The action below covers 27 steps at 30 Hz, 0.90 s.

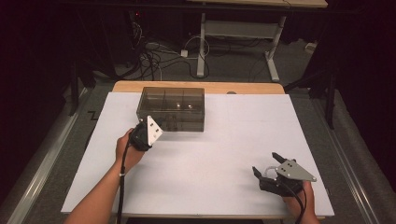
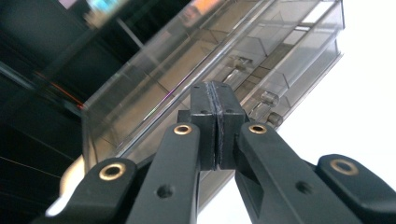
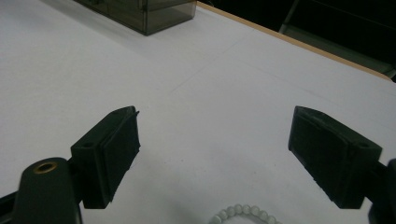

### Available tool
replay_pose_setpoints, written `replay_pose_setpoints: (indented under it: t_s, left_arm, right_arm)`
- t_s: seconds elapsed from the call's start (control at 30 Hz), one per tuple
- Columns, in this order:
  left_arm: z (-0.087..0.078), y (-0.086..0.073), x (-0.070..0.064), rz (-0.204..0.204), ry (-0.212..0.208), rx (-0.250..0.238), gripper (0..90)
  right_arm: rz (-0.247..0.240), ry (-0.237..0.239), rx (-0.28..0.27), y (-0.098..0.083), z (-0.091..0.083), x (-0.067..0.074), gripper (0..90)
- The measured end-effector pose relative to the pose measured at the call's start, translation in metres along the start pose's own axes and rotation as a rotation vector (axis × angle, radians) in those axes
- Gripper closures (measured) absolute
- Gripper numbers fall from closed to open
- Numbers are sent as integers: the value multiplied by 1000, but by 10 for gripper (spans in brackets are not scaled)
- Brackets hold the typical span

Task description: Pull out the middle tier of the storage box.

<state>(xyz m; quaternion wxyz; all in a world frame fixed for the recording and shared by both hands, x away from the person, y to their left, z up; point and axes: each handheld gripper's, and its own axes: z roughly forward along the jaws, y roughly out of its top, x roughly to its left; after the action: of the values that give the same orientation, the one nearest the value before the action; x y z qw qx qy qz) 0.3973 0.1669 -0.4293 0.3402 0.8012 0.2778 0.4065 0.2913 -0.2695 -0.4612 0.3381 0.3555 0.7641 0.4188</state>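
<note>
So the main thing on the table is a smoky see-through plastic organizer box, the kind with little divided compartments and a lid, and everything else is easiest to place off that. It sits toward the far edge of the white table surface, a bit left of middle. The left gripper is right up against the box's near side at its left corner, held in the person's left hand with the grey three-cornered plate tilted up. In the left gripper view its two black pads are pressed flat together with nothing visible between them, and the tips sit just in front of the box wall; can't tell if they actually touch it. Through the tinted wall you can make out dividers and a couple of small clear cylinder-ish bits inside, too blurry to say what. The right gripper is well away from the box, down at the near right part of the table, resting low with the person's right hand behind it. Its jaws are spread wide with only bare table between them. Just under that gripper there's a small white bead bracelet lying on the table, partly cut off at the bottom of the right gripper view, and the box corner shows far off at the top.
</note>
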Motion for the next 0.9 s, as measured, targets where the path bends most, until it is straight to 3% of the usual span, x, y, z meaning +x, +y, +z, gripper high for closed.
replay_pose_setpoints:
  t_s: [0.23, 0.43, 0.53, 0.73, 0.9]
  left_arm:
    - [13, 1, 14, -79, -56, 89, 868]
    - [23, 0, 20, -113, -60, 159, 867]
    - [27, -1, 22, -124, -103, 182, 866]
    - [29, -2, 21, -134, -122, 186, 839]
    - [28, -2, 22, -169, -127, 190, 839]
  right_arm:
    - [2, 1, 3, -1, 0, -1, 170]
    - [1, 4, 4, -1, 0, 0, 171]
    - [-5, 4, 4, -1, 0, -1, 170]
    - [-5, 4, 2, -1, -1, -2, 171]
    - [-4, 4, 1, -1, -2, -1, 171]
